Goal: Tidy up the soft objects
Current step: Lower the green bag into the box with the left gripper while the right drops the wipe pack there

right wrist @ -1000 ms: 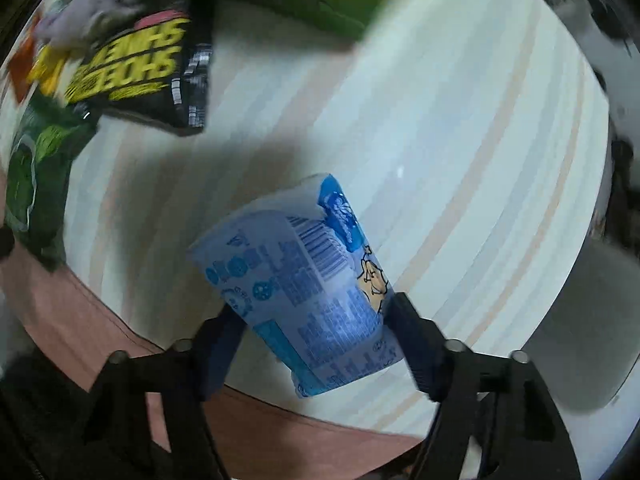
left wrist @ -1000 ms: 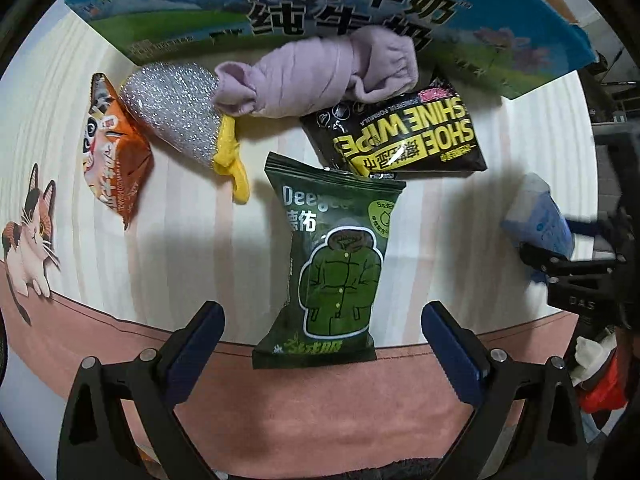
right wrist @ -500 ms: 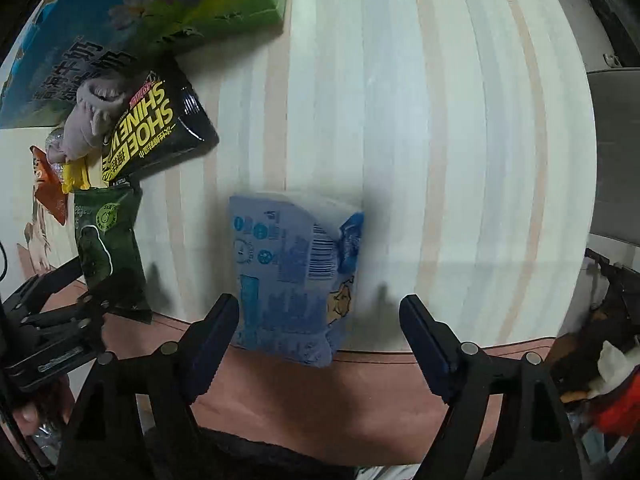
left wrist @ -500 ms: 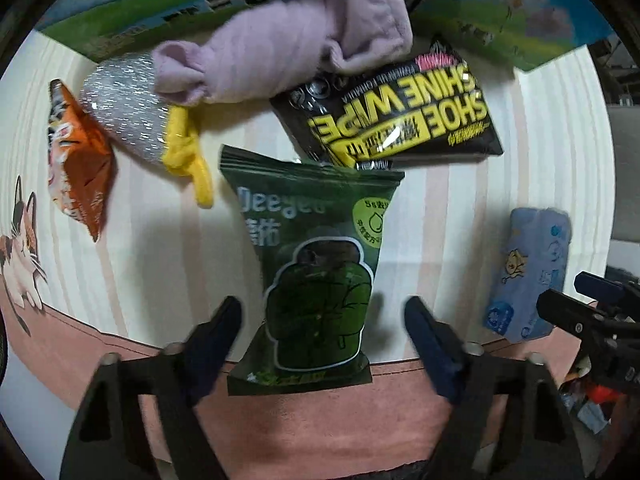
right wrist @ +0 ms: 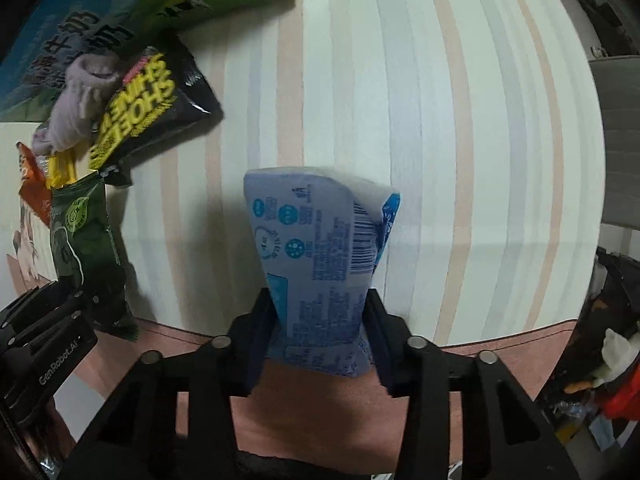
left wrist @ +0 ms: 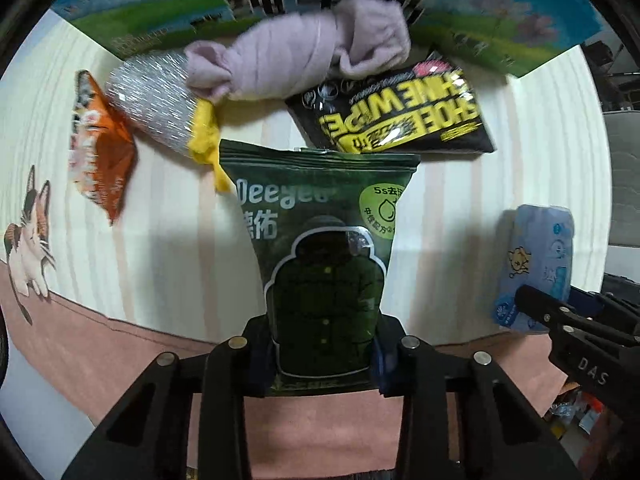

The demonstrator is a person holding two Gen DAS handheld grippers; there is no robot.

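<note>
My left gripper (left wrist: 322, 350) is shut on the near end of a dark green wipes pack (left wrist: 320, 248) that lies on the striped table. My right gripper (right wrist: 320, 332) is shut on the near end of a light blue tissue pack (right wrist: 320, 248), which bulges up between the fingers. The blue pack also shows at the right of the left wrist view (left wrist: 536, 264), and the green pack at the left of the right wrist view (right wrist: 82, 248). Behind lie a black shoe shine wipes pack (left wrist: 400, 116), a rolled lilac cloth (left wrist: 300, 56), a silver and yellow scrubber (left wrist: 160, 100) and an orange packet (left wrist: 100, 148).
A large milk carton box (left wrist: 500, 20) lies along the far edge behind the pile. The striped tablecloth (right wrist: 460, 140) has a pink border at the near edge and a cat print (left wrist: 28, 240) at the left. A grey chair (right wrist: 616, 140) stands at the right.
Both grippers have closed from open: the left onto the green pack, the right onto the blue pack. The left gripper moved forward over the green pack.
</note>
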